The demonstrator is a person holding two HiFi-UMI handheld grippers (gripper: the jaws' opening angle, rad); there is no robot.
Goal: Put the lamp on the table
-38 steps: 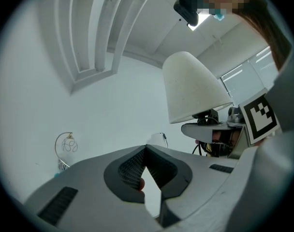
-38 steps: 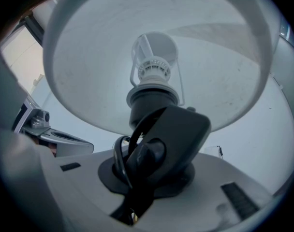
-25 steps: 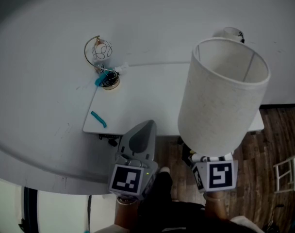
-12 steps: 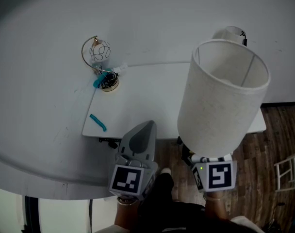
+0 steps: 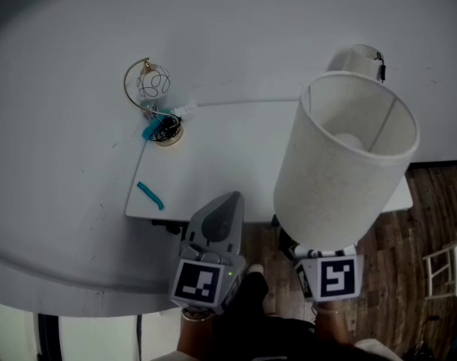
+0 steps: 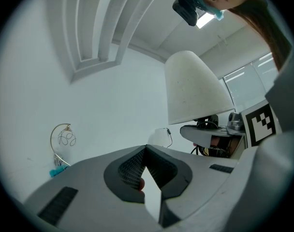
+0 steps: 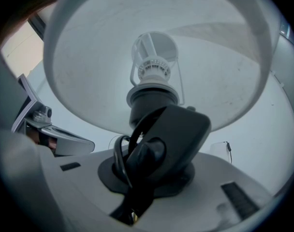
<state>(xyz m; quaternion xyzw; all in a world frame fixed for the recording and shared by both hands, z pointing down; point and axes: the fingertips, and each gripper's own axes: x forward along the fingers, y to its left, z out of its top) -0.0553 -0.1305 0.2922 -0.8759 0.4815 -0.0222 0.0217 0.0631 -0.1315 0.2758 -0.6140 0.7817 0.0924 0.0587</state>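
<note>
The lamp [image 5: 341, 164], with a tall white drum shade and a black base, hangs upright over the near right part of the white table [image 5: 228, 153]. My right gripper [image 5: 316, 248] is shut on its base, under the shade. In the right gripper view the black base and its cord [image 7: 152, 153] sit between the jaws, with the bulb [image 7: 154, 57] inside the shade above. My left gripper [image 5: 225, 205] is shut with nothing in it. It points level at the table's front edge, to the left of the lamp. The shade [image 6: 195, 88] also shows in the left gripper view.
A small gold wire lamp [image 5: 149, 89] with a tangle of cord stands at the table's back left corner. A teal strip [image 5: 150, 195] lies near the front left corner. A white round object [image 5: 361, 60] sits at the back right. Wooden floor [image 5: 431, 209] shows on the right.
Both grippers and the lamp have moved a little forward toward the table and slightly lower. The bulb now shows inside the shade from above.
</note>
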